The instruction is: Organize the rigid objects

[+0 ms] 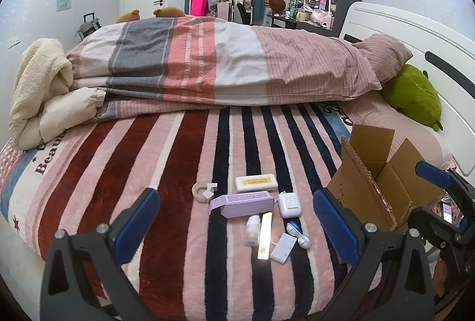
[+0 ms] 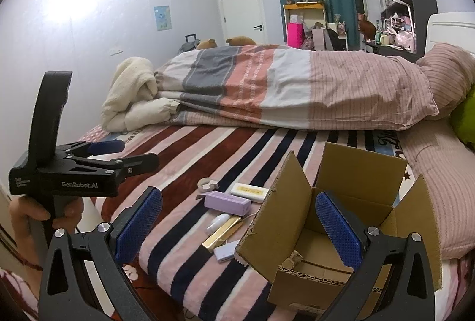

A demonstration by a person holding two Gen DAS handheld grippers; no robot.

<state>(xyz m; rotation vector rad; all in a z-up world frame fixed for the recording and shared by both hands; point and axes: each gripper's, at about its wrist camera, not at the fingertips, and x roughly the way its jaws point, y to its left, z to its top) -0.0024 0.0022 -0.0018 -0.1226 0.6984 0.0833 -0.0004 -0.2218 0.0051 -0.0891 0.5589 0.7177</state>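
Observation:
Several small objects lie together on the striped blanket: a tape roll (image 1: 203, 191), a white and yellow case (image 1: 256, 183), a purple box (image 1: 246, 204), a white earbud case (image 1: 289, 204), a small white bottle (image 1: 253, 229), a gold bar (image 1: 264, 236), a small white box (image 1: 283, 247) and a blue and white clip (image 1: 295, 229). An open cardboard box (image 2: 335, 220) stands to their right. My left gripper (image 1: 236, 224) is open, hovering just short of the objects. My right gripper (image 2: 237, 227) is open, its right pad over the carton's mouth. Neither holds anything.
A folded quilt (image 1: 207, 62) and a cream fleece bundle (image 1: 41, 89) lie across the far side of the bed. A green plush (image 1: 412, 95) rests by the white headboard (image 1: 415, 33). A hand (image 2: 44, 214) holds the left gripper's handle.

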